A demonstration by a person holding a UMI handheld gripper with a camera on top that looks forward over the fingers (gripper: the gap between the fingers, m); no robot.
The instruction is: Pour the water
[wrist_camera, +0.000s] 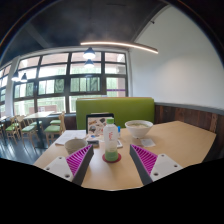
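Note:
A clear plastic bottle with a green lower part stands upright on a round red coaster on the wooden table. A white bowl sits beyond it to the right. My gripper is open, its purple pads spread wide to either side. The bottle stands just ahead of the fingertips, in line with the gap, with clear space on both sides. Nothing is held.
A grey cup or small bowl sits ahead to the left. A box or tablet-like object stands behind the bottle. A green bench back lies beyond the table, with windows and chairs to the left.

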